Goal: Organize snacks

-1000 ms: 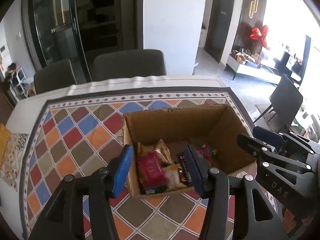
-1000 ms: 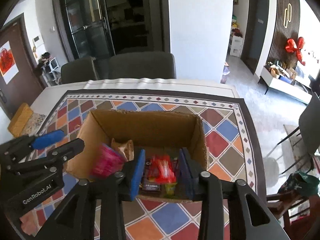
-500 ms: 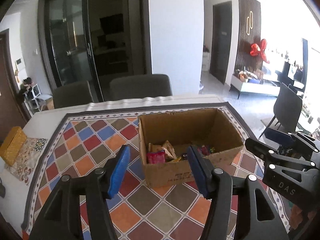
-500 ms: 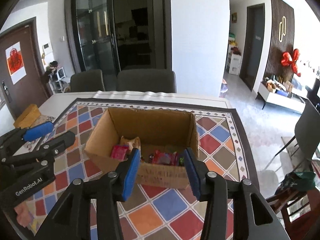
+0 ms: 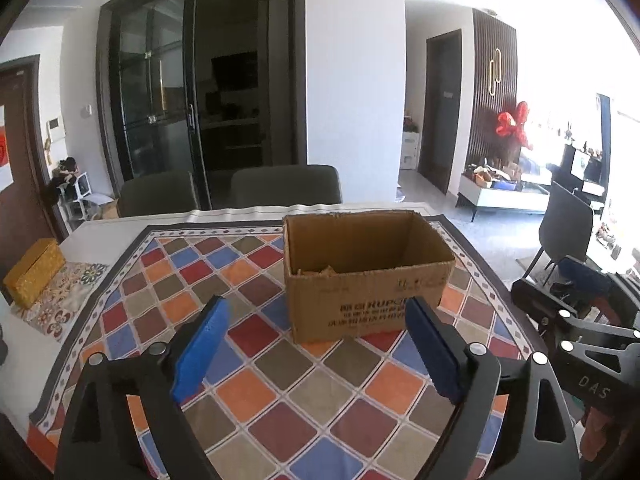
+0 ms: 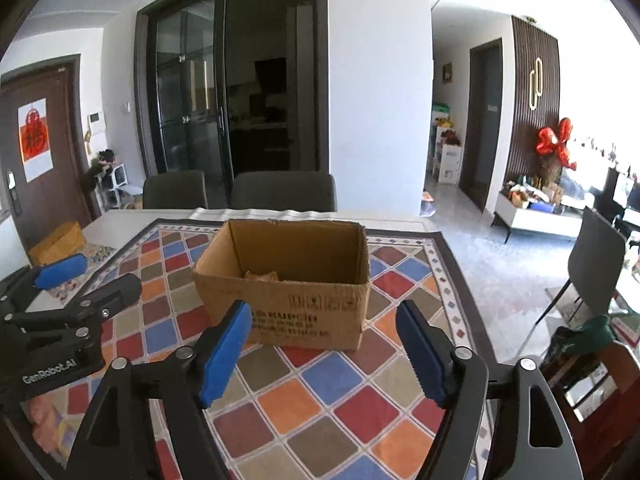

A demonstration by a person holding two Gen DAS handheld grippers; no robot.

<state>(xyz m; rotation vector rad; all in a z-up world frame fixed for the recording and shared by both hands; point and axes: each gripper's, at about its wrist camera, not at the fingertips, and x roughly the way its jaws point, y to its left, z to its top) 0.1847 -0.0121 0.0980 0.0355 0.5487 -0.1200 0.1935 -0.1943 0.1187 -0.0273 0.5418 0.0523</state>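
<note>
An open cardboard box (image 5: 366,300) stands on the checked tablecloth (image 5: 256,360); it also shows in the right wrist view (image 6: 288,308). Only the tan tip of a snack packet (image 5: 324,270) peeks above its near wall; the other snacks are hidden inside. My left gripper (image 5: 316,328) is open and empty, held back from the box on its near side. My right gripper (image 6: 324,332) is open and empty too, also short of the box. Each gripper shows at the edge of the other's view.
Two dark chairs (image 5: 286,186) stand at the table's far side. A yellow tissue box (image 5: 34,272) lies on a patterned mat at the left edge. Another chair (image 6: 596,264) stands off to the right, beyond the table edge.
Both grippers have pulled back and dropped lower from above the box, so its contents are now out of sight behind the near wall. Their jaws have opened wider.
</note>
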